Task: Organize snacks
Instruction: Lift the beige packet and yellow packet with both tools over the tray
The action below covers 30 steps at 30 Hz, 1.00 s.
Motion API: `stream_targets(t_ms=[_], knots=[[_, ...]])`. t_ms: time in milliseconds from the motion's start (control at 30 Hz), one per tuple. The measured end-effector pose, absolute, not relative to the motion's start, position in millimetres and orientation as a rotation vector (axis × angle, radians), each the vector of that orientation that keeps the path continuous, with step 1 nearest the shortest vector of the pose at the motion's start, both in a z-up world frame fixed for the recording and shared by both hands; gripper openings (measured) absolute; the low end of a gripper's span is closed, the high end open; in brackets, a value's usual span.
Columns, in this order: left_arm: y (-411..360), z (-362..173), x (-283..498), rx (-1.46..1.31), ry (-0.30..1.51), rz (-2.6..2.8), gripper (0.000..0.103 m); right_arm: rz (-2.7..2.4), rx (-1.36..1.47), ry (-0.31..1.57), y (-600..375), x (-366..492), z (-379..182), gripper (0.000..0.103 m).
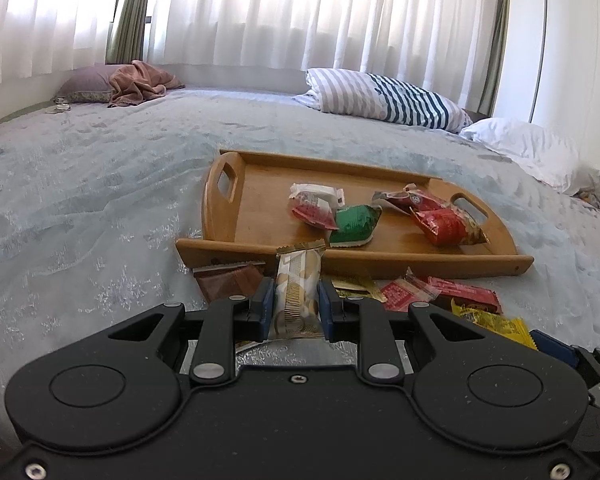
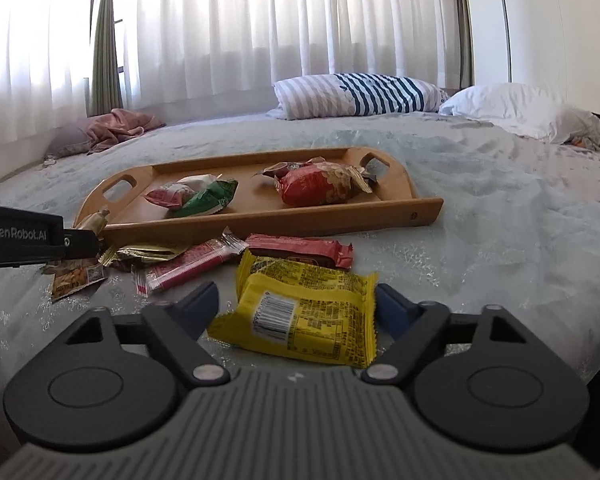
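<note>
My left gripper (image 1: 294, 300) is shut on a cream and gold snack bar (image 1: 298, 280) and holds it just short of the wooden tray's (image 1: 228, 248) near rim. The tray holds red, green and white snack packs (image 1: 354, 222). My right gripper (image 2: 296, 300) is open, its fingers on either side of a yellow snack pack (image 2: 304, 312) that lies on the bed. The tray (image 2: 260, 216) also shows in the right wrist view, with a red pack (image 2: 320, 188) and a green pack (image 2: 206, 200) in it. The left gripper's body (image 2: 32, 240) shows at that view's left edge.
Loose snacks lie on the blue bedspread before the tray: a brown pack (image 1: 228, 284), red bars (image 2: 300, 250), a pink bar (image 2: 188, 268), a gold wrapper (image 2: 148, 252). A striped pillow (image 2: 356, 94) and a white pillow (image 2: 520, 112) lie behind the tray.
</note>
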State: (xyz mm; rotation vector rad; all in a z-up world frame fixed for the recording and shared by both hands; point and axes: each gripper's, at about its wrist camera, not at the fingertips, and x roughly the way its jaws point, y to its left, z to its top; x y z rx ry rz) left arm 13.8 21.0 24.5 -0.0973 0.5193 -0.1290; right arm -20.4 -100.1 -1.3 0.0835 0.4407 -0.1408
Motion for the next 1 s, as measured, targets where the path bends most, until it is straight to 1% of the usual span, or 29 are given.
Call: stream_targets(t_ms=[33,433,667,1000], knots=[[21,25,14,-0.099,0.518,-0.129,0.022,-0.144,0.083,0.440,-100,-21,-1,0.071],[22,26,15,-0.103,0.512,-0.123,0.022,-0.114,0.086,0.443,-104,-23,2,0.057],[24,28,13,-0.111,0.499,-0.117,0.022,-0.124,0.102,0.435,-110,-26,8,0.055],[25,42,24,-0.119,0.460,-0.110,0.022,-0.120,0.096,0.368,-122,-17,30,0.055]])
